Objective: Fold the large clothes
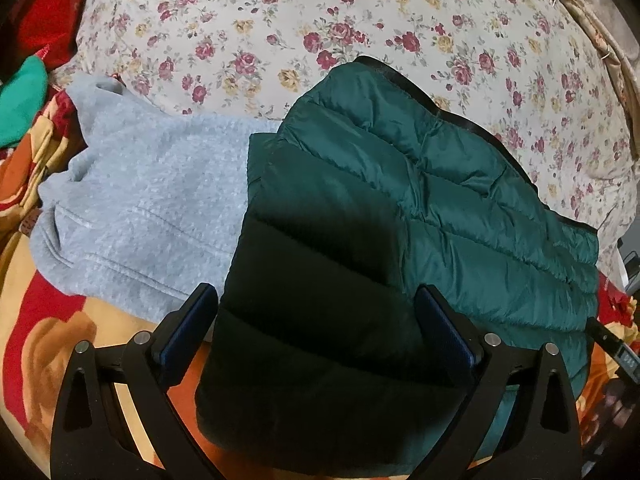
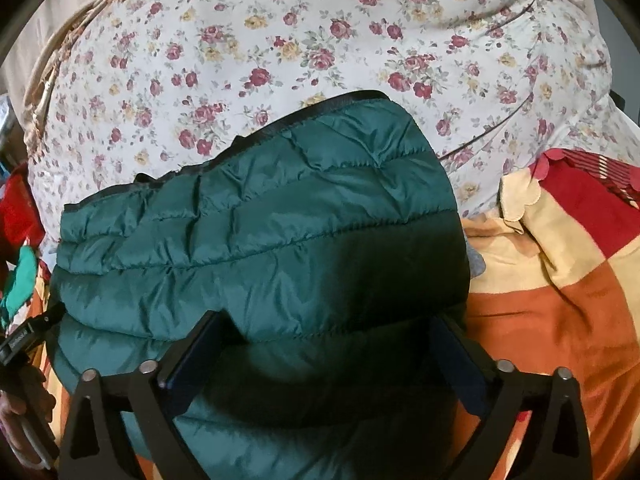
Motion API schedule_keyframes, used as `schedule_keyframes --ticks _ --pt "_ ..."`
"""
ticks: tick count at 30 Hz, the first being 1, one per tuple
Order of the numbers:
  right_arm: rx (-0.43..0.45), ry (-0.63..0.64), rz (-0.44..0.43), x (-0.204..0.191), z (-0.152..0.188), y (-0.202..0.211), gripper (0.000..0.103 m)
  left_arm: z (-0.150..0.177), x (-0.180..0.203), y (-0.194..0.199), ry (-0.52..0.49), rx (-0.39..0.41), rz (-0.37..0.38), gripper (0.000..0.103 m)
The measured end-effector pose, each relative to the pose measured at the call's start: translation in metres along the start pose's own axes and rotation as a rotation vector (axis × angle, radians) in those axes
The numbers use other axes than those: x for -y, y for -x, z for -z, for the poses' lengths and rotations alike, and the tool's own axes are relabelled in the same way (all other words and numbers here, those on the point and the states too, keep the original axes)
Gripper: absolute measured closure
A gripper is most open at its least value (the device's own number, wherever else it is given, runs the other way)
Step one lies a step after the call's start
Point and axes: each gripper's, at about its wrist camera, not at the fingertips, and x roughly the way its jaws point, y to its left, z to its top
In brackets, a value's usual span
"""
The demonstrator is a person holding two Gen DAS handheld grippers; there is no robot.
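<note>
Bed: floral sheet point(image 1: 280, 32), orange-red blanket point(image 2: 560, 300); green quilted jacket point(image 1: 440, 208), grey fleece garment point(image 1: 152, 208) lying on them.

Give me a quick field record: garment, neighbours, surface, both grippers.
garment: green quilted jacket, folded into a compact bundle
neighbour: grey fleece garment, beside the jacket, its edge under it
surface: patterned blanket
behind: floral bedding
left gripper: jaws wide, jacket between them, pads not pressing
right gripper: jaws wide, jacket between them, not gripped
</note>
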Motion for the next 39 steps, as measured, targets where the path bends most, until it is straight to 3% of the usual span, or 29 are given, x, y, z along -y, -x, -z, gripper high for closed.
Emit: schedule_keyframes --ticks 15,25,31,36,39 --pt "-0.005 -0.024 -0.002 0.011 -0.008 -0.018 0.000 -0.004 -0.004 -0.017 0.026 -0.022 0.064 0.001" --pt "-0.005 -0.090 -0.052 0.032 -0.008 -0.014 0.000 -0.008 -0.016 -0.024 0.076 -0.068 0.137 0.000" --pt "-0.088 -0.182 -0.226 0.057 -0.009 -0.037 0.000 -0.015 -0.025 -0.035 0.096 -0.101 0.201 0.000" --pt "-0.059 -0.065 -0.243 0.048 -0.019 -0.040 0.000 -0.020 -0.031 -0.047 0.126 -0.134 0.268 0.000" --pt "-0.082 -0.070 -0.289 0.049 -0.025 -0.049 0.000 -0.022 -0.032 -0.054 0.146 -0.147 0.304 0.000"
